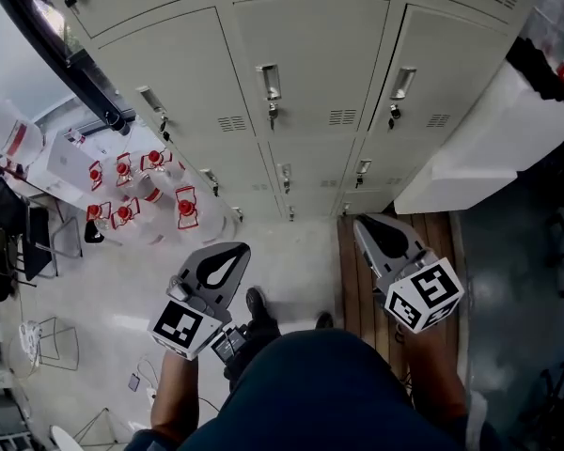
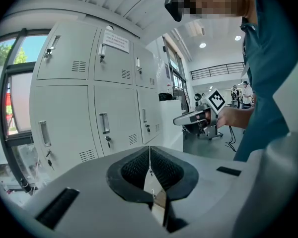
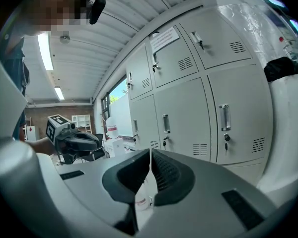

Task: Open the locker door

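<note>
Head view: left tongs (image 1: 233,250) and right tongs (image 1: 365,224), both clenched empty, point at closed lockers (image 1: 310,54), seemingly to reach a handle (image 1: 269,81).

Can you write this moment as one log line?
left gripper: jaws shut, empty | right gripper: jaws shut, empty | locker doors: closed, untouched

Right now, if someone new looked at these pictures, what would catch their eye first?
A wall of pale grey lockers fills the top of the head view, all doors shut. Below it the left gripper and the right gripper point toward the lockers, jaws together and empty, touching no door. Left of them, on the floor, stands a cluster of clear bottles with red markings.
</note>
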